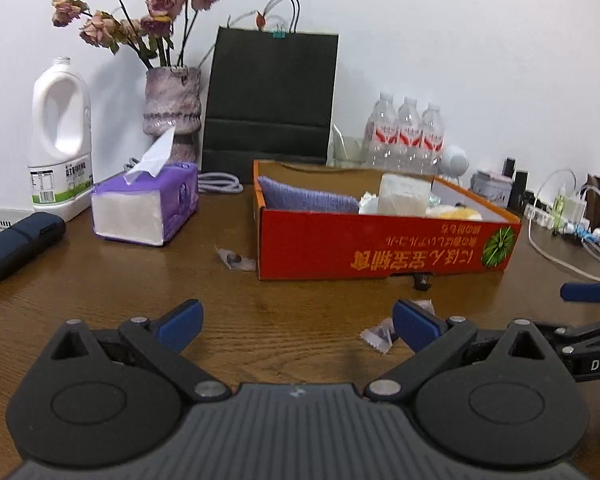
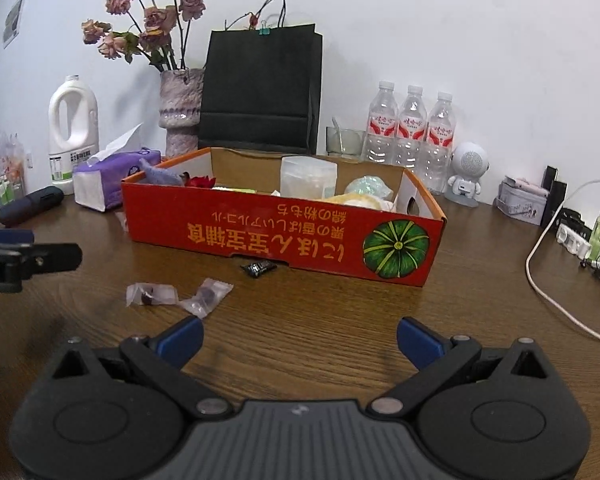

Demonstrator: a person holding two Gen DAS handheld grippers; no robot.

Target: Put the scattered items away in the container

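Currently, by label:
Left hand-held gripper [image 1: 298,326]: released, jaws spread wide, empty, above the worktop [image 1: 100,280].
Right hand-held gripper [image 2: 299,338]: released, jaws wide apart, empty.
Red cardboard box [image 2: 284,236]: ahead of both grippers, holding a purple cloth [image 1: 306,199] and a plastic tub [image 2: 309,176].
Clear candy wrappers [image 2: 206,297]: ahead-left of the right hand-held gripper, outside the box.
Black wrapped candy [image 2: 259,268]: touching the box's front wall.

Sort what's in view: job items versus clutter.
Job: red box; two clear-wrapped sweets; dark sweet; another wrapper left of the box.
Clutter: tissues; jug; vase; black bag; bottles.
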